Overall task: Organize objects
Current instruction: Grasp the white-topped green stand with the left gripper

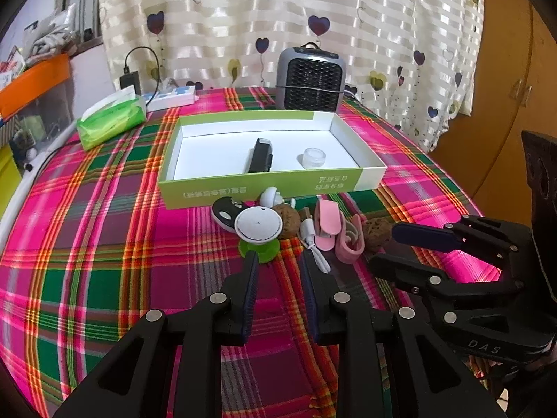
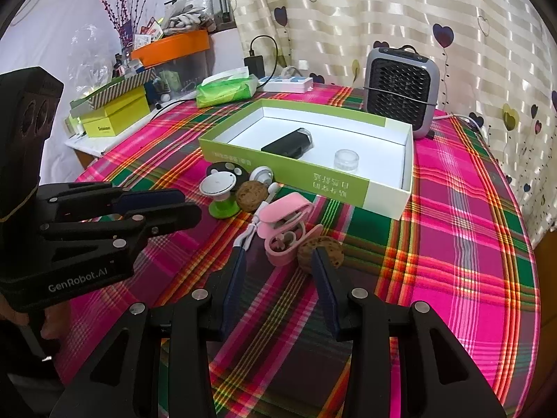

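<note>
Centrally, box: a shallow green-sided cardboard box with a white floor (image 1: pixel 222 191) is set open on the plaid cloth, in front of the heater.
Box contents: a black oblong device (image 1: pixel 259 155) is laid near the middle of the floor; a small clear round jar (image 1: pixel 312 157) is stood to its right, apart from it.
Loose items: a cluster is gathered on the cloth just in front of the box's near wall.
Cluster, left part: a white round disc on a green stem base (image 1: pixel 258 224) is seen beside a black oval piece with white dots (image 1: pixel 222 210); a small white round knob (image 1: pixel 268 195) is placed behind them.
Cluster, middle: a brown walnut (image 1: pixel 287 219) is lodged between the disc and a white coiled cable (image 1: pixel 311 237).
Cluster, right part: a pink earphone case with an open flap (image 2: pixel 283 228) is found beside a second brown walnut (image 2: pixel 322 249).
Left gripper (image 1: pixel 278 261): held open above the cloth, nothing gripped, tips just short of the green base and the cable.
Right gripper (image 2: pixel 278 257): held open, nothing gripped; its right finger is seen in front of the second walnut, contact cannot be told.
Surroundings: a pink, green and red plaid tablecloth (image 1: pixel 104 278), a grey fan heater (image 1: pixel 311 80), a green tissue pack (image 1: pixel 111 120), a striped heart-print curtain (image 1: pixel 313 7).
</note>
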A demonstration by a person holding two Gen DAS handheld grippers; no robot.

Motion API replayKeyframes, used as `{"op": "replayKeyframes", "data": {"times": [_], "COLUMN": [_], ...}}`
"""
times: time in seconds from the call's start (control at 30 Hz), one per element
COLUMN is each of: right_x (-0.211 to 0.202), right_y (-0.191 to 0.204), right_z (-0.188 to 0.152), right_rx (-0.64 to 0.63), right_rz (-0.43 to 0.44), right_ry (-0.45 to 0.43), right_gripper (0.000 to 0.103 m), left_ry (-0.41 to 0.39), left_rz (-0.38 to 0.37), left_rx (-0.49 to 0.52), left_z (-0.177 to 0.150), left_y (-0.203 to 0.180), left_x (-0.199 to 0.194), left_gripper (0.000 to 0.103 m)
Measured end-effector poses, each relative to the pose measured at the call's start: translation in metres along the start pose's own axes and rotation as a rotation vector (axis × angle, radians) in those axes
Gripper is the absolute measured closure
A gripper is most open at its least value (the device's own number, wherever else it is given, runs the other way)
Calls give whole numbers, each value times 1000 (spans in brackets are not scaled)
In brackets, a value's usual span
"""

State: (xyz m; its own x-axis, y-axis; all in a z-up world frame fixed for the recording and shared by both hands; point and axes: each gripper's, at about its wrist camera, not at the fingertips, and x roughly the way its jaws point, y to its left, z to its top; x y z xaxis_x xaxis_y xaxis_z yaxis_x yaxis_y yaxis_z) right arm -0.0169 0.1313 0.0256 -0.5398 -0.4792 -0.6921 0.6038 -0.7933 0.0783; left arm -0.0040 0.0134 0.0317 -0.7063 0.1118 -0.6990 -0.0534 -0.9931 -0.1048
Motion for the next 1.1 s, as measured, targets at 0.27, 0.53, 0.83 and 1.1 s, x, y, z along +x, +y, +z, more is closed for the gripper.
{"op": "replayKeyframes", "data": {"times": [0.27, 0.53, 0.83, 1.1], "right_x": [7, 15, 24, 30], "right_y": [-14, -23, -28, -32], "right_z": [0, 3, 6, 9], "right_rx": [34, 43, 33, 33], "right_rz": [-23, -24, -12, -5], "right_ry": [22, 58, 90, 109], "right_gripper": [62, 62, 62, 62], "left_ry": [9, 24, 35, 39], "left_rz": [-7, -3, 3, 4], "left_rx": [-17, -25, -25, -30], "left_z": [5, 9, 17, 23], "left_y": [8, 11, 12, 14], "left_x": [9, 18, 27, 33], "left_gripper": [73, 72, 72, 72]}}
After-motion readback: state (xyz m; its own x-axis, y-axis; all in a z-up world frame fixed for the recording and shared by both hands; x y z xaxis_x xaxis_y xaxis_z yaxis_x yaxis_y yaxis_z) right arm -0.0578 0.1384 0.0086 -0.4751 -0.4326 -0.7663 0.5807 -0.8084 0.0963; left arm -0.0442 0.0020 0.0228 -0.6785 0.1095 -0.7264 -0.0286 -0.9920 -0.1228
